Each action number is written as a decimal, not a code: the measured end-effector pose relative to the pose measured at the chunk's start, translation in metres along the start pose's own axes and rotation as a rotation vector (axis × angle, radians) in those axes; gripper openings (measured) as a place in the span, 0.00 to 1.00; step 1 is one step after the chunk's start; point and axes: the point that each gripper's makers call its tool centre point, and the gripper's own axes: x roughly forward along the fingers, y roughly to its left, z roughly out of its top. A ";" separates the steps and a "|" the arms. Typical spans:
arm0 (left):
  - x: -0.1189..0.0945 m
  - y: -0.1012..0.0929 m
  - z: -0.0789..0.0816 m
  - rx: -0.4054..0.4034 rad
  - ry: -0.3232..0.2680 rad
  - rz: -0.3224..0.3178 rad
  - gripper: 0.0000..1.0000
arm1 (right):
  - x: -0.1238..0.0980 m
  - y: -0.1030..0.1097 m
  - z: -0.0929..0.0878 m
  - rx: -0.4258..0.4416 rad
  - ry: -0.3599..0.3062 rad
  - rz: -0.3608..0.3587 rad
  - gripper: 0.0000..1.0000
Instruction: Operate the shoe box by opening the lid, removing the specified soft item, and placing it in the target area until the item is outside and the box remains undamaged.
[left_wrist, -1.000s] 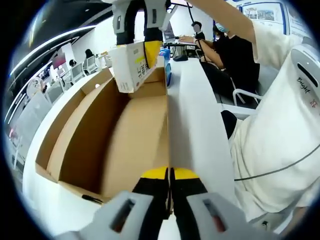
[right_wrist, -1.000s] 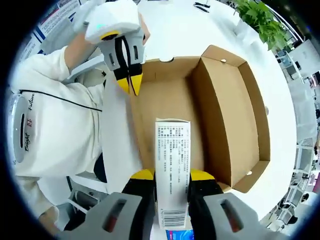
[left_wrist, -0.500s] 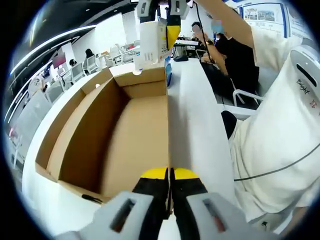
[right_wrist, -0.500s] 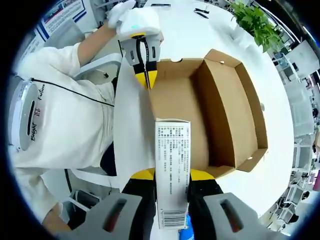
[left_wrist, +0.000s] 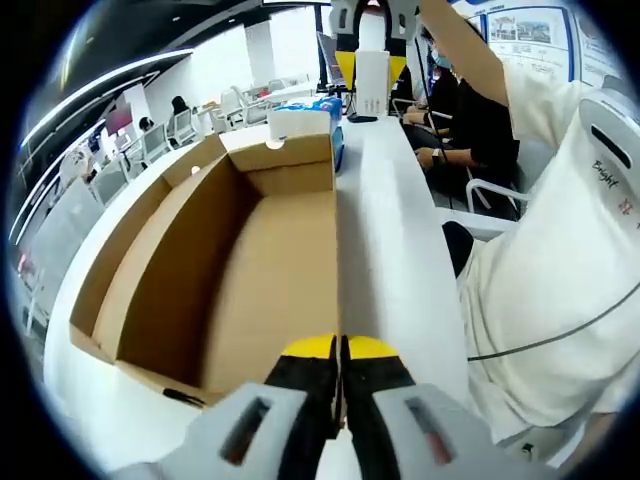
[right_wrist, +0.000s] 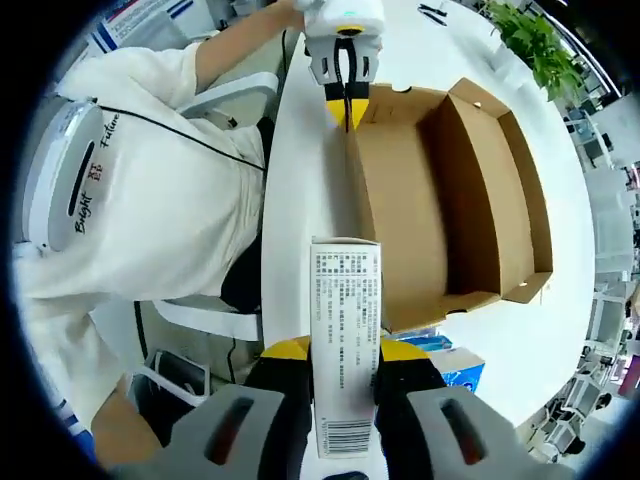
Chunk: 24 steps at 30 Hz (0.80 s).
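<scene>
In the left gripper view my left tool (left_wrist: 340, 345) sits at the bottom centre, its yellow tips pressed together on the edge of the shoe box's white lid (left_wrist: 395, 250), which stands open along the right side of the shoe box (left_wrist: 265, 270). The brown cardboard interior fills the middle of the frame. At the top centre, my right tool (left_wrist: 372, 62) hangs above the far end of the lid, clamped on a tall white carton (left_wrist: 372, 80). Beyond the box's far wall, in the upper middle, a blue-and-white package (left_wrist: 318, 108) rests on the white surface (left_wrist: 75, 310).

The right gripper view gives what the first cannot: the carton (right_wrist: 343, 330) runs up from the bottom centre between the yellow tips of the right tool (right_wrist: 343, 352), its printed face and barcode readable. It is outside the box, held over the lid (right_wrist: 305, 200) and the near box wall. The left tool (right_wrist: 346, 108) appears at the top centre, tips closed on the lid edge (right_wrist: 348, 150). The box (right_wrist: 455, 200) lies to the right, and the blue-and-white package (right_wrist: 452, 362) shows at the lower right. My white sleeve and torso (right_wrist: 150, 200) fill the left side.
</scene>
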 end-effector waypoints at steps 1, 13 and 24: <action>0.000 0.000 0.000 0.000 -0.001 0.000 0.01 | -0.001 0.001 -0.001 -0.002 0.000 0.000 0.21; 0.000 -0.001 0.001 -0.002 -0.004 0.002 0.01 | -0.002 -0.001 -0.018 0.023 -0.015 0.011 0.21; -0.001 0.000 0.000 0.004 -0.009 0.003 0.01 | -0.007 0.003 -0.062 0.057 -0.014 -0.024 0.21</action>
